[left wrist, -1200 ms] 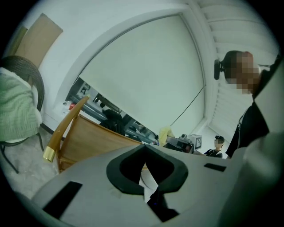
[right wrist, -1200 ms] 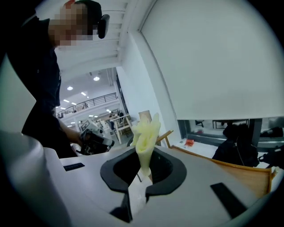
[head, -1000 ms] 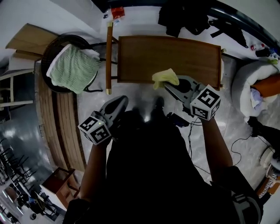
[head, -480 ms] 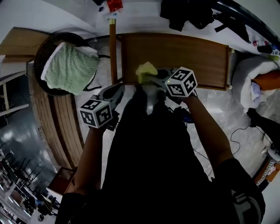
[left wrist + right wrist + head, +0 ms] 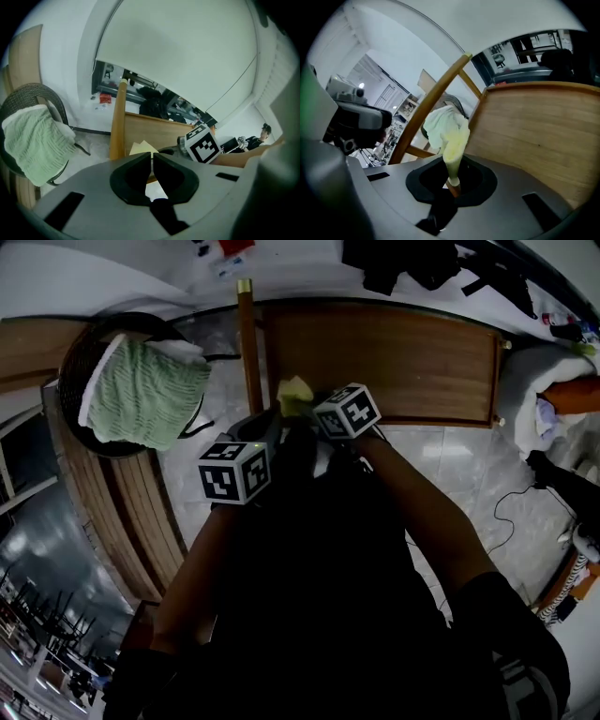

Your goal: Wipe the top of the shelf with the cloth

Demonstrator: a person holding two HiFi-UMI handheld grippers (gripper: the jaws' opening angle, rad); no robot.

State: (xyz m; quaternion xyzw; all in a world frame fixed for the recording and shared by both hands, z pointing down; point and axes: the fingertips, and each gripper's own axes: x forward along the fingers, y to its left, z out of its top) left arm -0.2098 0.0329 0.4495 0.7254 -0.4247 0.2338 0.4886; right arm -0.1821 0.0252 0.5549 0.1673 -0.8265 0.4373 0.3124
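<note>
The right gripper (image 5: 452, 182), clamped on the yellow cloth (image 5: 447, 131), had slid left to the shelf top's (image 5: 534, 126) edge. The left gripper's (image 5: 151, 160) jaws stayed together, empty.

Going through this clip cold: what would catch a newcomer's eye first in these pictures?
The pale yellow cloth stands out first, pinched in the right gripper by the near left corner of the brown wooden shelf top. Next comes the green ribbed towel, draped over the dark round wicker chair at the far left. The left gripper is shut on nothing, close beside the right one.
</note>
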